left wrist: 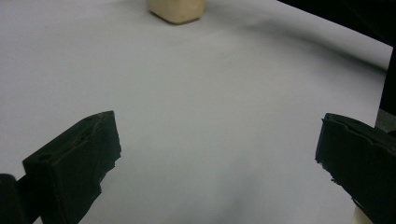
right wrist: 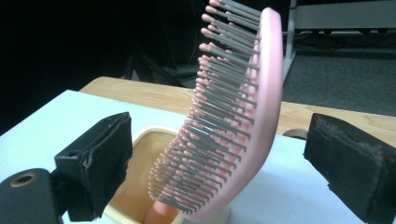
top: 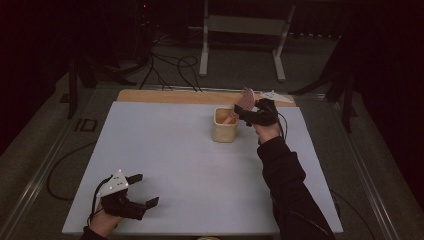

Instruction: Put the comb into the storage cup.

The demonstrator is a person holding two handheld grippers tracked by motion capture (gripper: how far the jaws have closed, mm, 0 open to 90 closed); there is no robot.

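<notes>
1. The left gripper (left wrist: 215,158) is hovering over the white table (left wrist: 210,93), its black jaws standing wide apart.
2. A cream container (left wrist: 177,10) is sitting at the far edge.

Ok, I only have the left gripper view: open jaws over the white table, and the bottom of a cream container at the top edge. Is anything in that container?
Observer: Yes, a pink plastic hairbrush with grey bristles stands handle-down in the cream container, with its head leaning out above the rim.
Operator: Is the right gripper holding it?
Observer: No. The right gripper is open, with one jaw on each side of the brush head and a gap at both.
Operator: What's beyond the container?
Observer: A strip of bare wooden tabletop runs along the far edge of the white sheet.
</notes>
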